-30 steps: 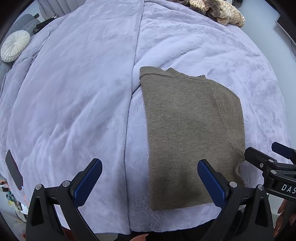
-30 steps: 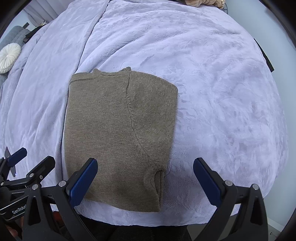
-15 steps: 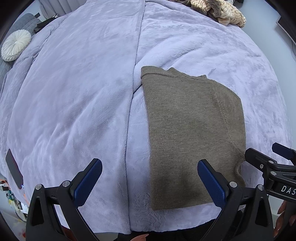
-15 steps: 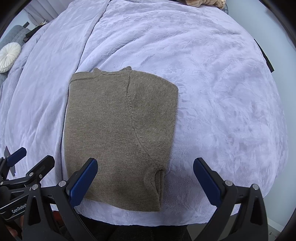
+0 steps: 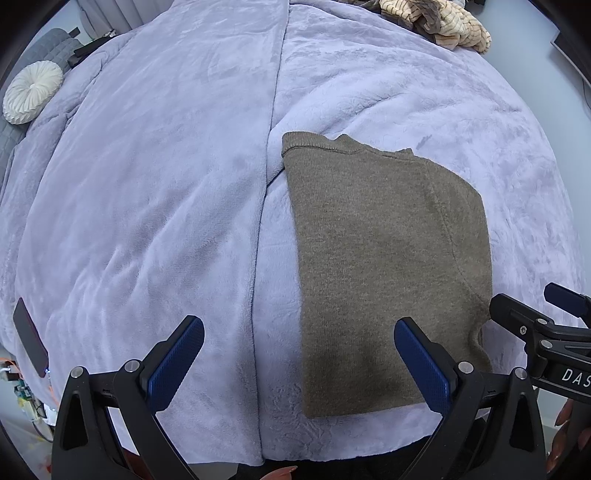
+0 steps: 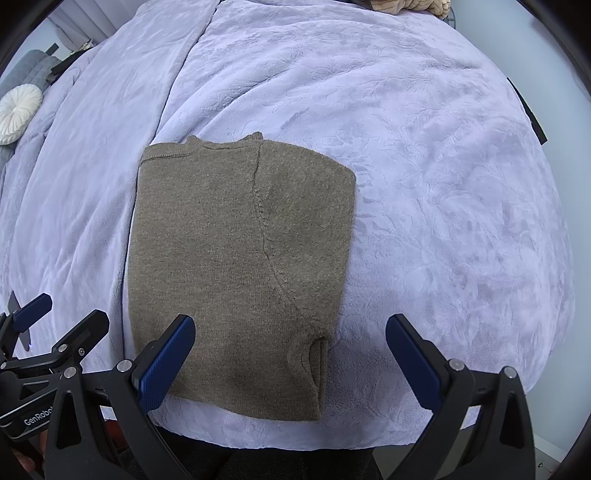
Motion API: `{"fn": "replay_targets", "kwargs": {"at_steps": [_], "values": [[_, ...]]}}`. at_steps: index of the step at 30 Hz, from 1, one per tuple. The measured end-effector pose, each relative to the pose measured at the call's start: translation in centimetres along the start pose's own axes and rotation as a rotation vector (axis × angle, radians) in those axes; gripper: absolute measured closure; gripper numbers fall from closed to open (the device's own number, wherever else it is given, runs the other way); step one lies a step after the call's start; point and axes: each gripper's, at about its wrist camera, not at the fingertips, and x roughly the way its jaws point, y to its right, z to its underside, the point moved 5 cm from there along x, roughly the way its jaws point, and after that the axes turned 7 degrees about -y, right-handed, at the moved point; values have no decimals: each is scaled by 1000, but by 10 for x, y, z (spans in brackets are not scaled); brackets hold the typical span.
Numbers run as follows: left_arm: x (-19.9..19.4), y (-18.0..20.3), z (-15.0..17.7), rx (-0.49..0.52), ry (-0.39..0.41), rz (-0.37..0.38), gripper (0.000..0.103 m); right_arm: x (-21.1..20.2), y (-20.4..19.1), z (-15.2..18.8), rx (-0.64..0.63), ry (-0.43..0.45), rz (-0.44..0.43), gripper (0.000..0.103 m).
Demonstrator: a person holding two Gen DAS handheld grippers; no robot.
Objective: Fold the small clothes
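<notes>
A folded olive-brown knit sweater (image 5: 384, 266) lies flat on the lilac bedspread (image 5: 147, 206) near the front edge. It also shows in the right wrist view (image 6: 240, 266). My left gripper (image 5: 299, 354) is open and empty, hovering over the sweater's near left edge. My right gripper (image 6: 290, 350) is open and empty, above the sweater's near right corner. Each gripper shows at the edge of the other's view, the right gripper (image 5: 546, 325) and the left gripper (image 6: 48, 339).
A beige knit garment (image 5: 439, 22) lies at the far right of the bed. A round white cushion (image 5: 33, 92) sits at the far left. A dark phone-like object (image 5: 29, 336) lies at the bed's left edge. The bedspread (image 6: 443, 184) has a seam running lengthwise.
Both grippers have drifted very slightly; the sweater lies as before and both stay open.
</notes>
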Motion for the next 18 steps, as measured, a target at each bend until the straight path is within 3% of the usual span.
{"fn": "replay_targets", "kwargs": {"at_steps": [18], "values": [[-4, 0, 0, -2, 7, -14, 0, 1, -3, 2, -3, 1, 3, 0]]}}
